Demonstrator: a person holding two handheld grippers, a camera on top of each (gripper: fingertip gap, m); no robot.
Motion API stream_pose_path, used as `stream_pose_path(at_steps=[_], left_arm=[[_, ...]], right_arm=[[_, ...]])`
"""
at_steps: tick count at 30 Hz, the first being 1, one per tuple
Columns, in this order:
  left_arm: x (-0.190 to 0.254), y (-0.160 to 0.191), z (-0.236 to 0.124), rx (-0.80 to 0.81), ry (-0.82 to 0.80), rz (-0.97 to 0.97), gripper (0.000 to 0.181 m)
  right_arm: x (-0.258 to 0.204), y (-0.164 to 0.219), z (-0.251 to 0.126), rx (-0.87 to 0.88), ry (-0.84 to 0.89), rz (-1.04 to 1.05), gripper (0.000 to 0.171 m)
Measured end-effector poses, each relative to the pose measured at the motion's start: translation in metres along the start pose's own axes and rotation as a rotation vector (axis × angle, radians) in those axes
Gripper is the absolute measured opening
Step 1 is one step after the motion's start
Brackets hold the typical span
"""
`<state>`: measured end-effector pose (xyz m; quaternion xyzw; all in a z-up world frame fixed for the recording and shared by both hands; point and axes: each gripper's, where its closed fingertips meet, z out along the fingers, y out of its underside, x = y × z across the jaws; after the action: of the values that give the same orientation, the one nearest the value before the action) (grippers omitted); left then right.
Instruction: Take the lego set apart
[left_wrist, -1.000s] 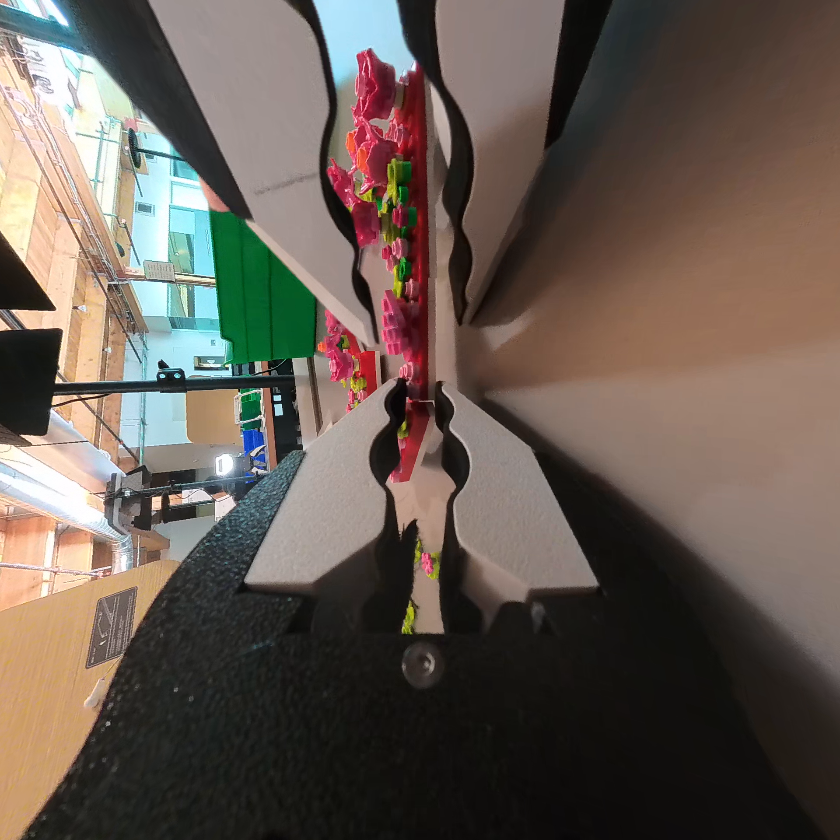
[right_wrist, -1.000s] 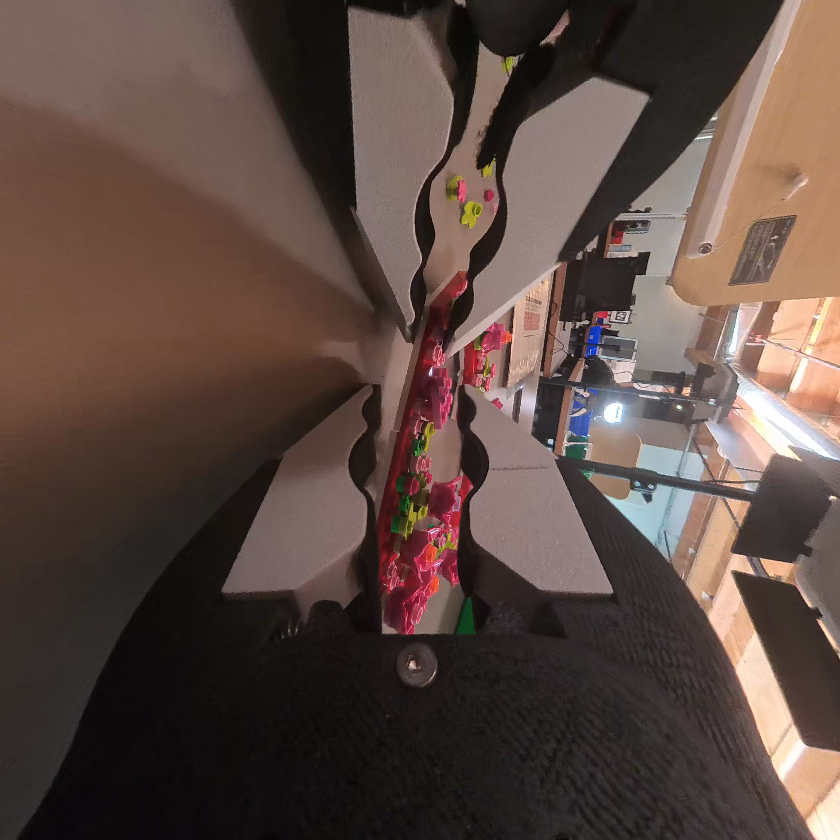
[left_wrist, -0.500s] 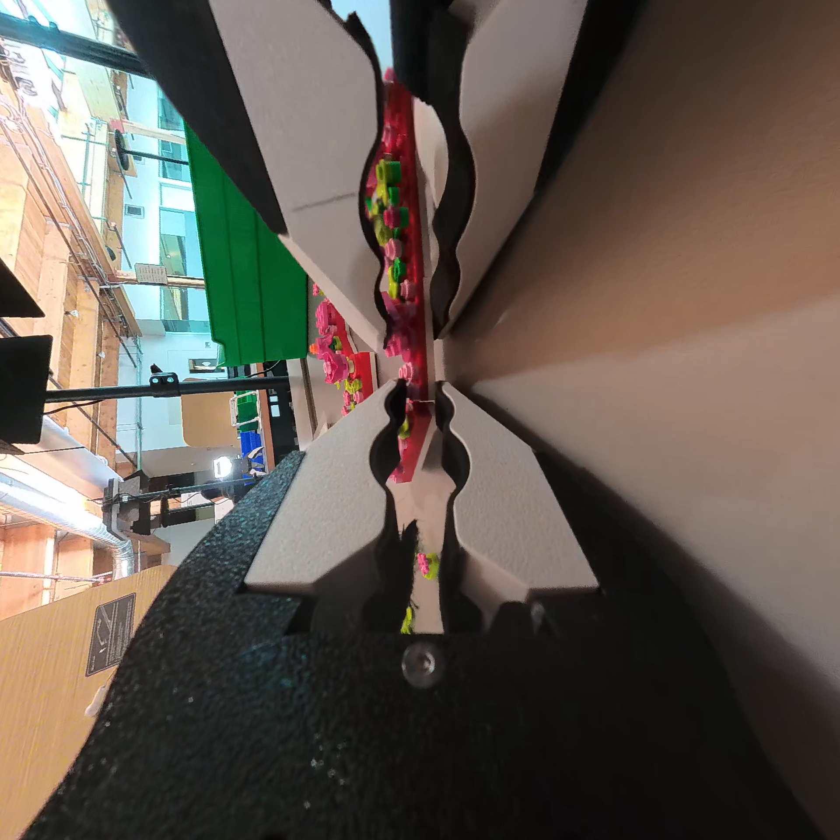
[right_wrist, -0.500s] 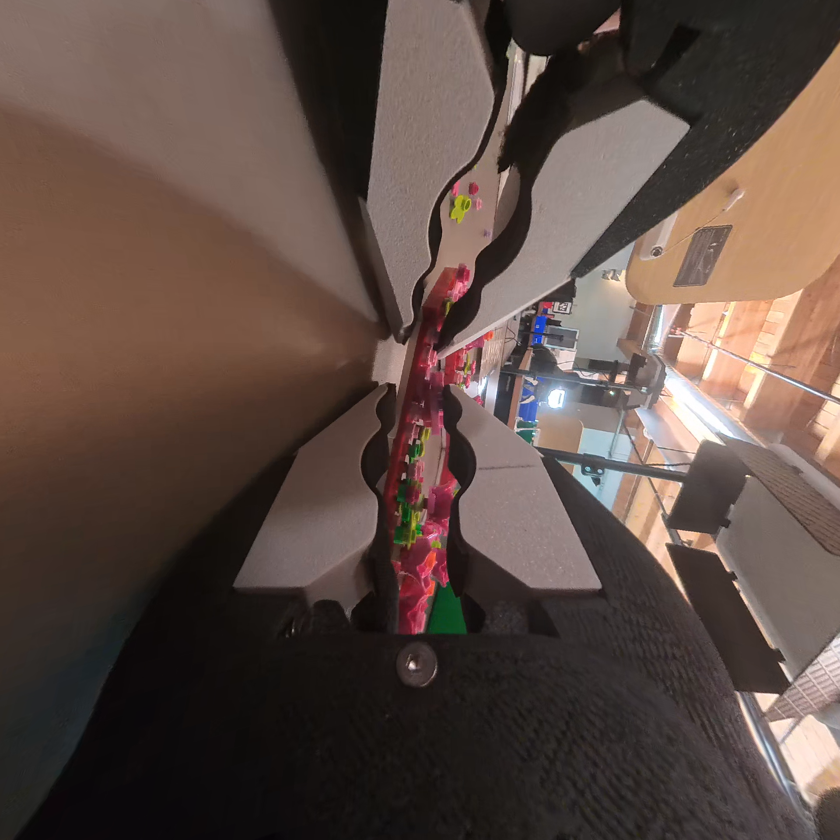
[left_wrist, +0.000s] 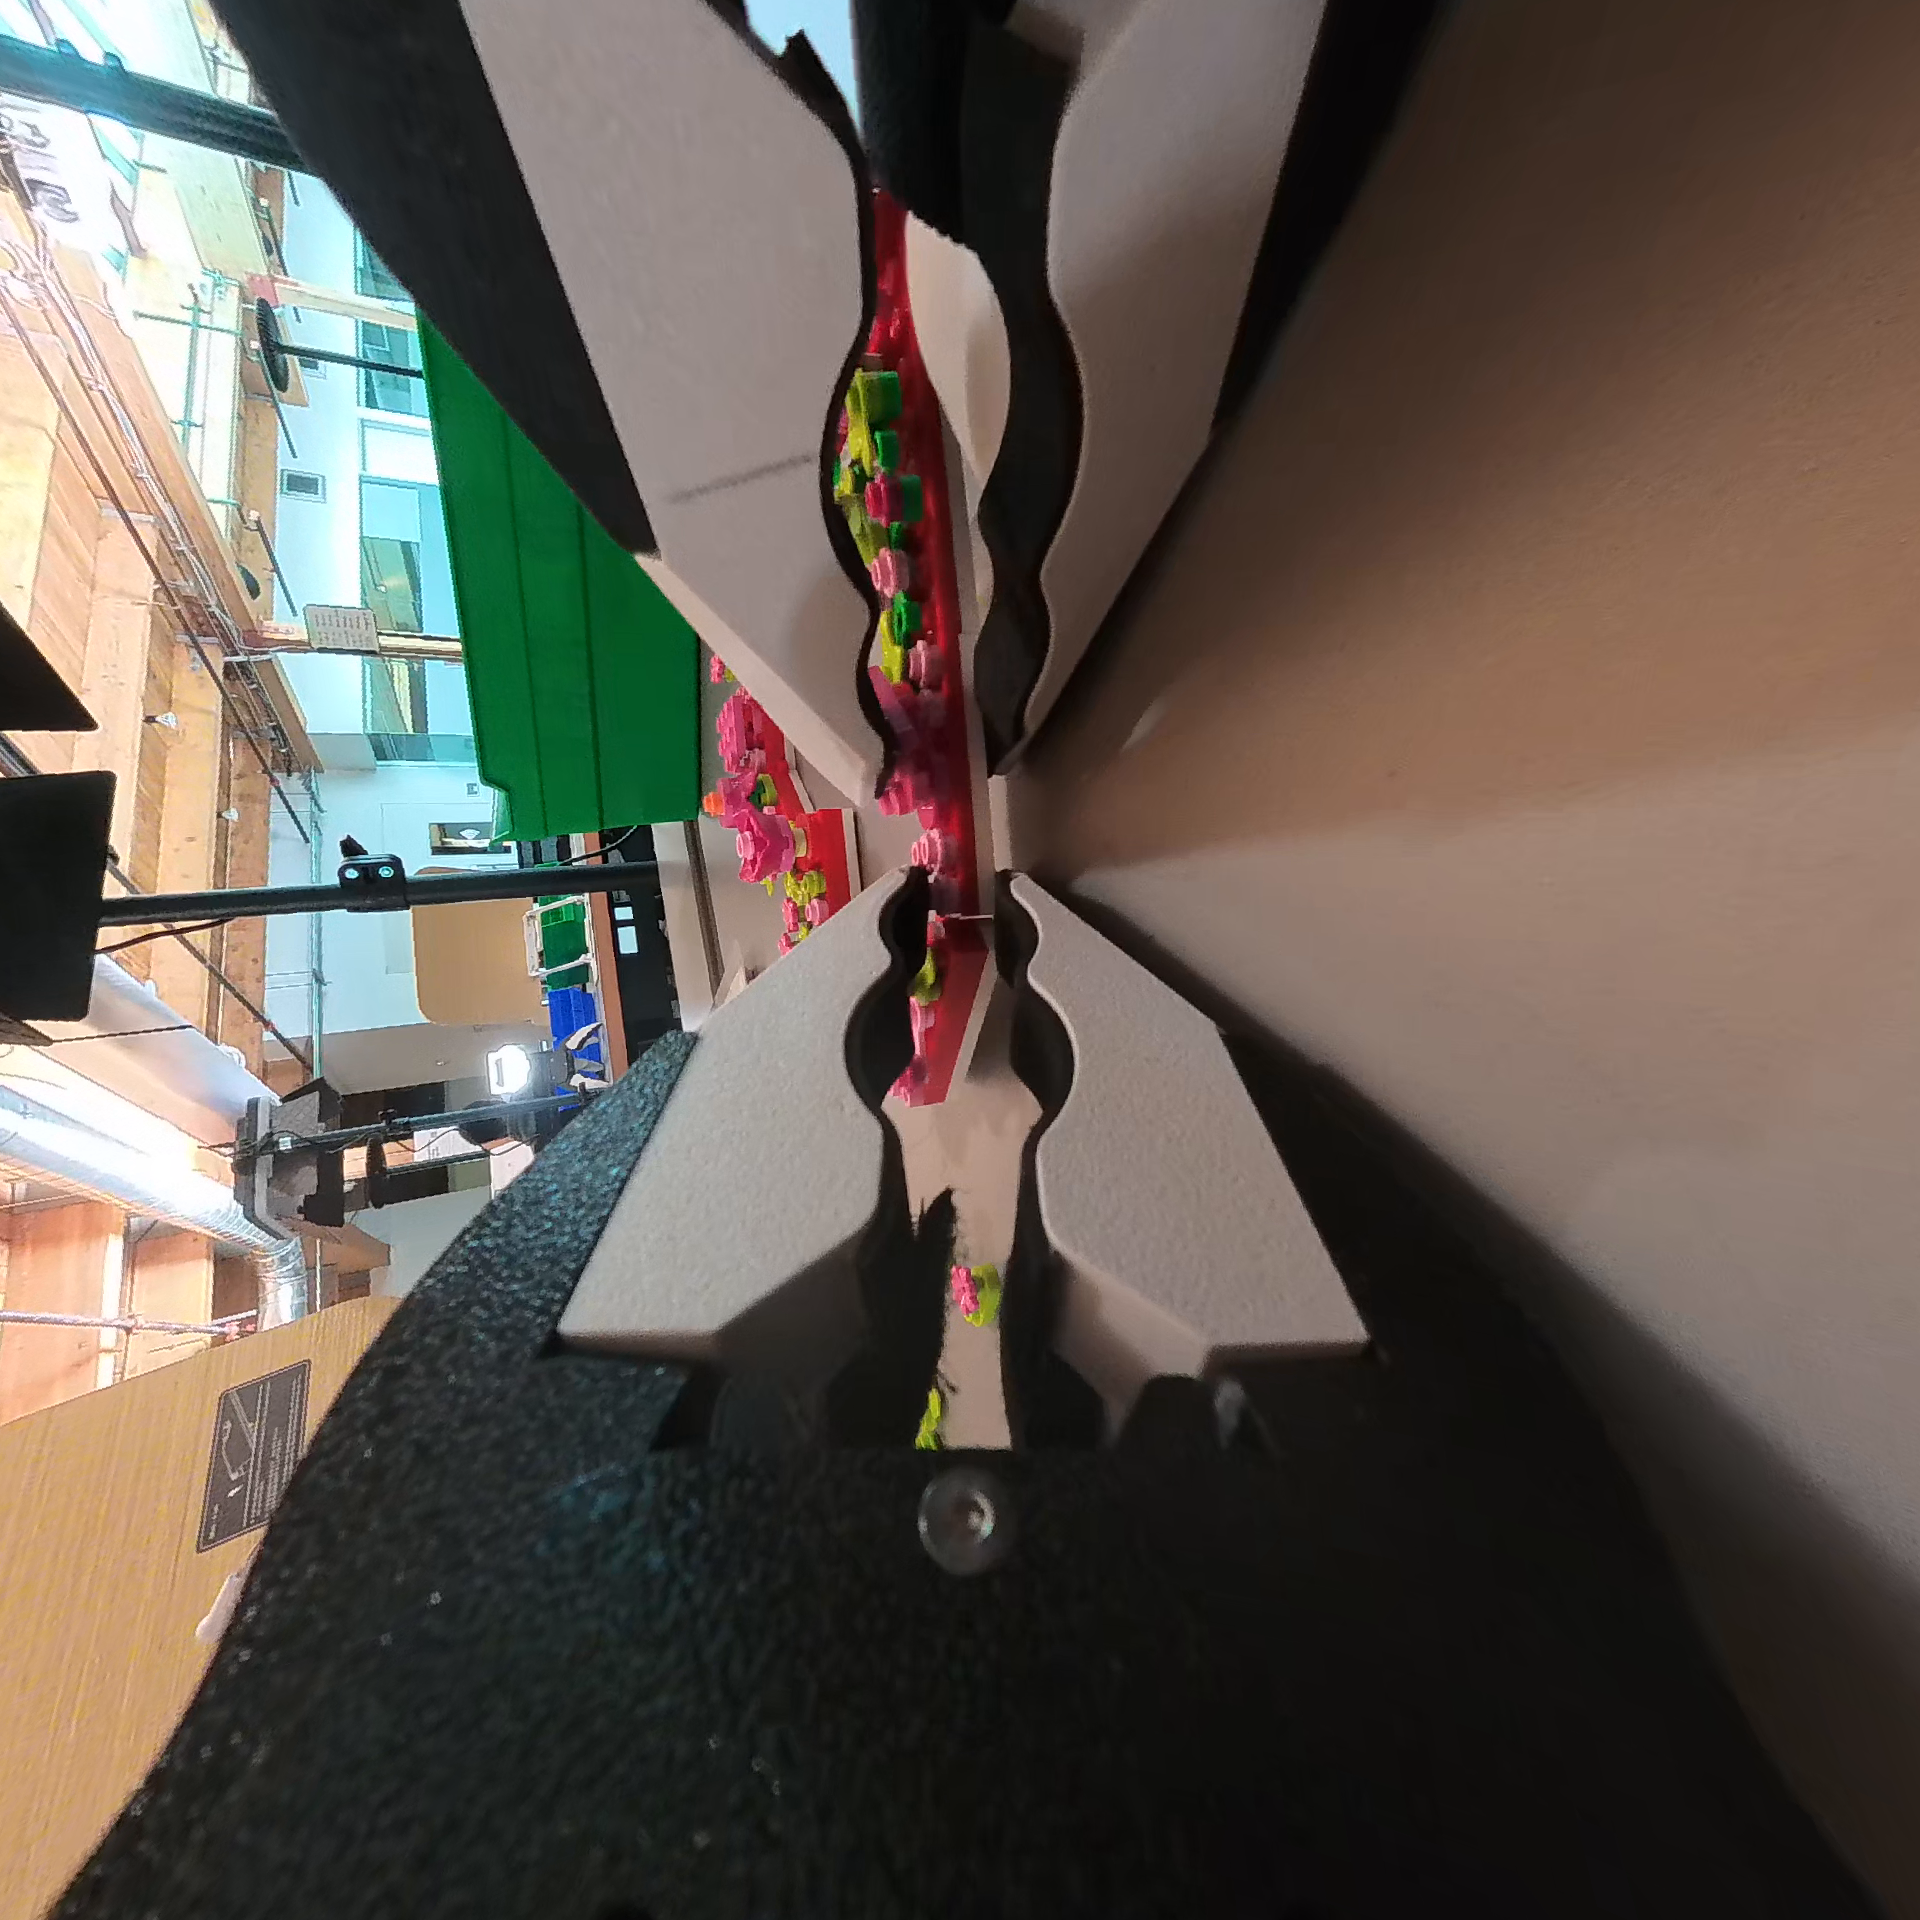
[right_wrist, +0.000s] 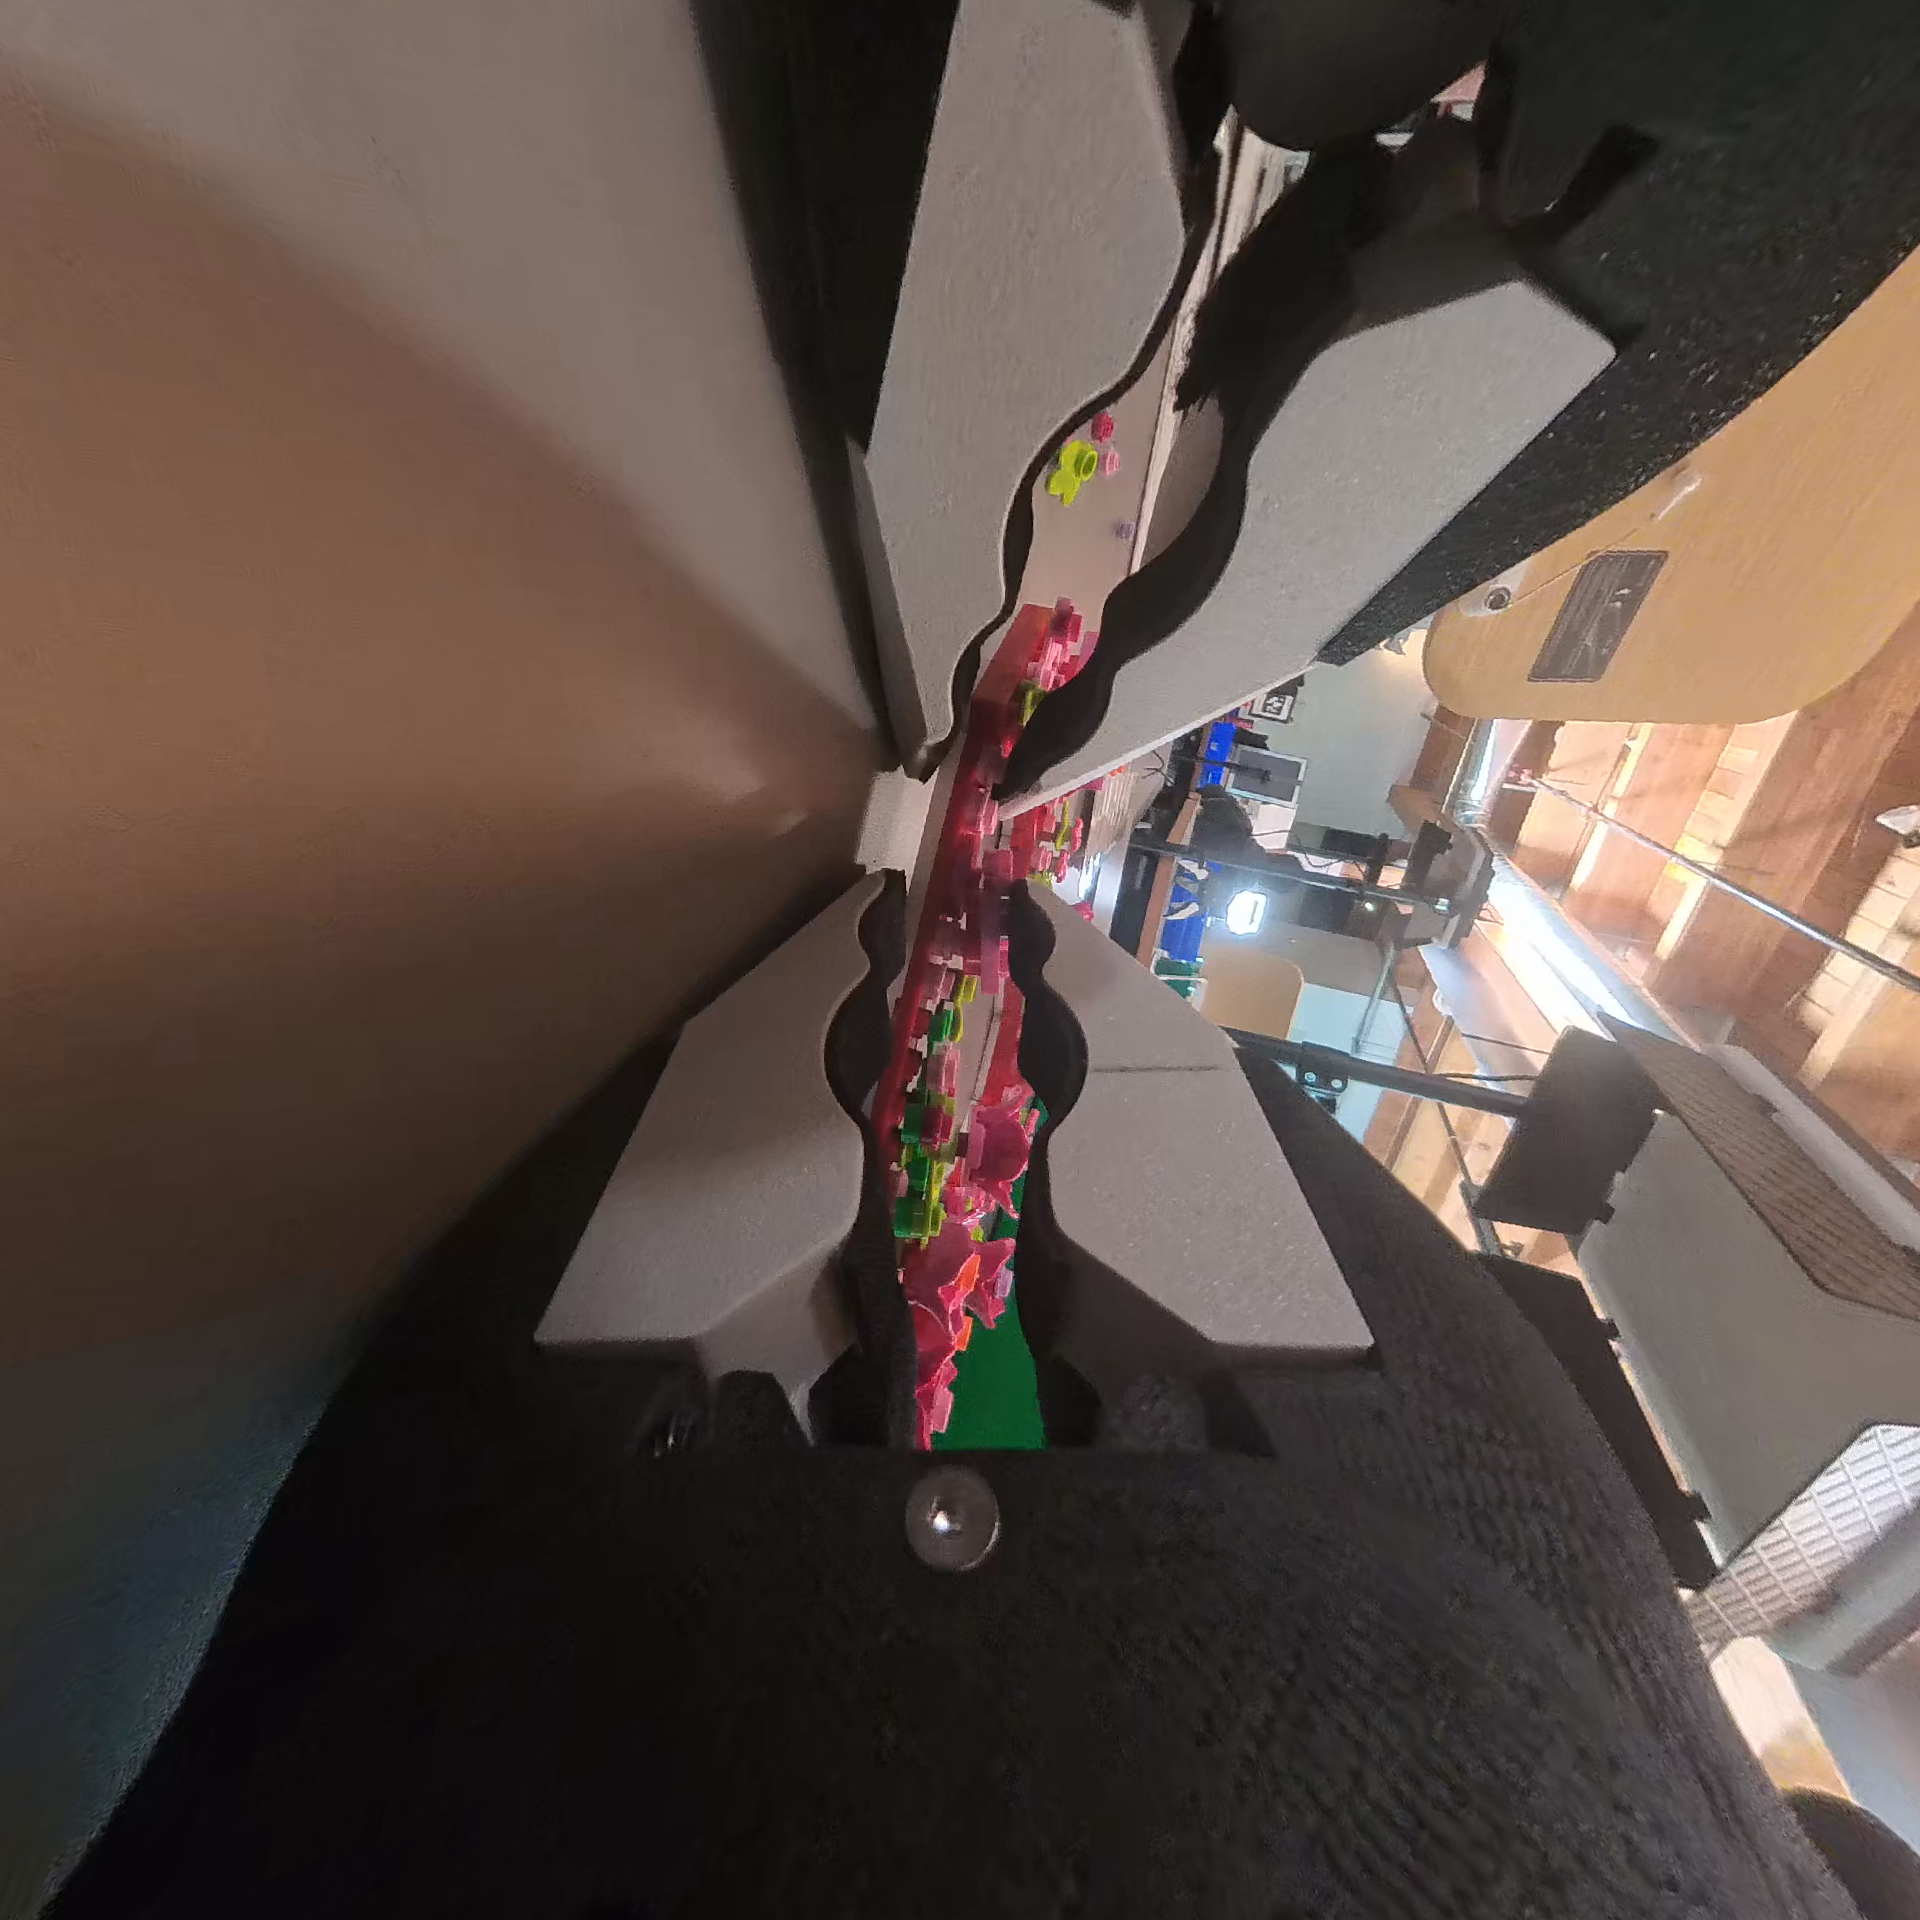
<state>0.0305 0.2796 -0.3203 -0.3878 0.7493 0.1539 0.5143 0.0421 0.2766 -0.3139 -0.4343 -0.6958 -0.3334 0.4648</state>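
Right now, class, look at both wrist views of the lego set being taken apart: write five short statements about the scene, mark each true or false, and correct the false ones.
1. Both grippers clamp the same red plate. True.
2. The left gripper hangs open over nothing. False: it is shut on the plate's end.
3. The plate carries pink and green flower pieces. True.
4. The right gripper grips a blue plate. False: it holds the red one.
5. A loose yellow-green flower lies on the table beyond the plate. True.
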Motion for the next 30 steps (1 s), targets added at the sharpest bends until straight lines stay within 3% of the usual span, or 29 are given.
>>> stream_pose_path(at_steps=[7, 11, 16, 21, 24, 27, 30], left_arm=[[-0.001, 0.0, 0.0, 0.006, -0.003, -0.007, 0.009], [-0.001, 0.0, 0.0, 0.007, -0.001, -0.003, 0.009], [-0.001, 0.0, 0.001, 0.004, -0.001, 0.0, 0.009], [-0.001, 0.001, 0.001, 0.002, -0.003, 0.006, 0.009], [-0.001, 0.001, 0.001, 0.001, -0.002, 0.007, 0.009], [-0.001, 0.001, 0.001, 0.001, -0.003, 0.011, 0.009], [-0.001, 0.001, 0.001, 0.002, -0.005, 0.018, 0.009]], right_arm=[[0.001, 0.0, 0.001, 0.015, -0.024, 0.061, 0.021], [0.005, 0.0, -0.002, 0.031, -0.024, 0.087, 0.035], [-0.001, -0.001, -0.003, 0.046, -0.05, 0.087, 0.023], [0.001, -0.001, -0.007, 0.067, -0.076, 0.14, 0.029], [0.007, -0.007, -0.019, 0.17, -0.17, 0.322, 0.041], [0.026, 0.001, -0.027, 0.27, -0.336, 0.653, 0.04], [0.037, 0.024, -0.017, 0.241, -0.564, 0.96, 0.039]])
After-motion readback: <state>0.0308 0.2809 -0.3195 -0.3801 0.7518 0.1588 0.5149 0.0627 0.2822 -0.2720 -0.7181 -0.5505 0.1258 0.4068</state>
